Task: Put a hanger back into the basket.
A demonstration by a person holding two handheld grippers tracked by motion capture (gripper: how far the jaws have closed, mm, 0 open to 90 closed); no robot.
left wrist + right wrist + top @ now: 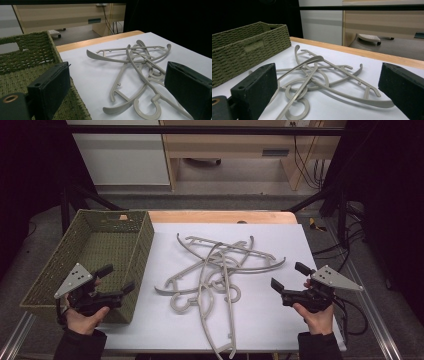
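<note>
I'm holding my left gripper (116, 278) low at the near left of the table, over the near right corner of the woven green basket (70, 251). Its jaws are standing wide apart with nothing between them; in the left gripper view they're framing the basket wall (30, 50) on one side and the hangers on the other.

I'm holding my right gripper (289, 275) at the near right edge of the white sheet (165, 320), pointing in toward the middle. Its jaws are gaping too, nothing pinched, not touching anything.

The grey plastic hangers (215, 270) are lying in a tangled pile in the middle of the sheet, between my two grippers, apart from both. Several are overlapping; I can't count them exactly. Hook ends (182, 302) are curling toward my near side, and one long hanger (227, 330) is running down to the sheet's near edge. In the right gripper view the pile (322, 72) is sitting straight ahead between the jaws, flat on the sheet, with the basket (244, 50) beyond at the left. In the left gripper view the pile (140, 70) is lying ahead and to the right.

The basket is sitting at the left, just beside the sheet's left edge. The wooden table edge (220, 216) is showing past the far side of the sheet.
</note>
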